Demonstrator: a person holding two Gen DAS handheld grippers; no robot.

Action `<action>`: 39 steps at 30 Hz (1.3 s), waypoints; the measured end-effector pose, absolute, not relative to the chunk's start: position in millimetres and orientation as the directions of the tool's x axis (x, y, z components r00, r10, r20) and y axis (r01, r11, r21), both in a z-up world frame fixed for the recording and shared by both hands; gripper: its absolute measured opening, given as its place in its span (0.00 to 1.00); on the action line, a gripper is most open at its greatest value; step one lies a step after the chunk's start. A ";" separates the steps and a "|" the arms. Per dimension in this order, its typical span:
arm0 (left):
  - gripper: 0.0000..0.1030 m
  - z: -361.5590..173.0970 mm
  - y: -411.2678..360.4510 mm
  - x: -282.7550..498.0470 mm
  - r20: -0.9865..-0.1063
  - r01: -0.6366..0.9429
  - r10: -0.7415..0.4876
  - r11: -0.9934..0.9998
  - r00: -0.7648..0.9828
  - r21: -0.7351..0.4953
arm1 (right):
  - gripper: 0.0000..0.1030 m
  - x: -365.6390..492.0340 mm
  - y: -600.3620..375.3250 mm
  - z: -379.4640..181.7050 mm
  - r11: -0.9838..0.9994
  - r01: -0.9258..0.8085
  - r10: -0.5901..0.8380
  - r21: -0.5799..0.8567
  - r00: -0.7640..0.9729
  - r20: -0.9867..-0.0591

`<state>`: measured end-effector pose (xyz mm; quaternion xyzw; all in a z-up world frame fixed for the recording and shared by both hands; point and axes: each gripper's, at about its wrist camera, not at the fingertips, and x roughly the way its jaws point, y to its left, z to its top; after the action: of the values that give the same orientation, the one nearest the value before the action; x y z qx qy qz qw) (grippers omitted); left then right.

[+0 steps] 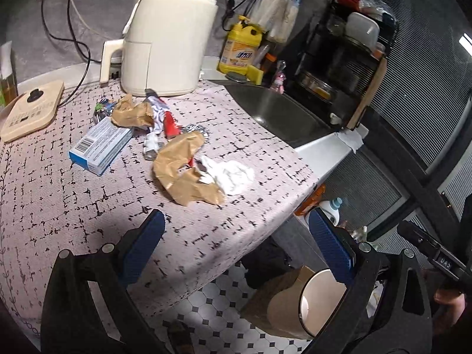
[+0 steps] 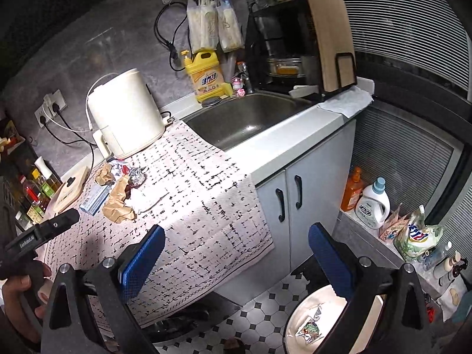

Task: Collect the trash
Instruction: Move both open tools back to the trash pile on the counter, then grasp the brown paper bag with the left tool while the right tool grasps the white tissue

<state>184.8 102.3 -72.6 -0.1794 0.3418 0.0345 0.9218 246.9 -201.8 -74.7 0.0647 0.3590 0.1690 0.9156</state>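
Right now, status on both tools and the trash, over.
Left tool open, empty. Right tool open, empty. Trash pile on tablecloth; some wrappers already in bin. Nothing between tools and pile.

Near half of the pink patterned tabletop [image 1: 88, 206] lies open; crumpled brown paper [image 1: 183, 174] blocks at twelve o'clock, cream kettle [image 1: 168, 44] behind.

We see the trash heaped on the patterned cloth: a big crumpled brown paper [image 1: 184, 174] touching a white tissue wad [image 1: 233, 175], a smaller brown paper scrap [image 1: 132, 115] behind, a blue-and-white box [image 1: 100, 146] lying flat, a foil ball [image 2: 136, 175] and a red-tipped squeezed tube [image 1: 165, 121]. Down on the floor, the round bin [image 2: 306, 321] stands upright, with shiny wrappers [image 2: 309, 324] on its bottom.
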 end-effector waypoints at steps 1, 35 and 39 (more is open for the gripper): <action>0.94 -74.5 107.2 186.6 -0.646 -0.192 -0.056 0.932 0.762 -0.308 | 0.93 249.8 -196.2 -75.7 0.935 -0.262 0.354 0.237 0.682 -0.640; 0.13 -114.0 210.2 236.2 -0.672 -0.109 -0.239 0.895 0.701 -0.432 | 0.71 323.8 -20.8 -110.2 0.885 -0.399 0.429 0.238 0.505 -0.749; 0.13 -107.5 233.5 217.1 -0.666 -0.164 -0.175 0.895 0.725 -0.414 | 0.69 331.2 9.2 -116.7 0.864 -0.452 0.442 0.221 0.471 -0.764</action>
<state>217.1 233.5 -107.5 -0.2287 0.3706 -0.0029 0.9002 331.2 9.2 -116.7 -0.0057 0.4435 0.2606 0.8575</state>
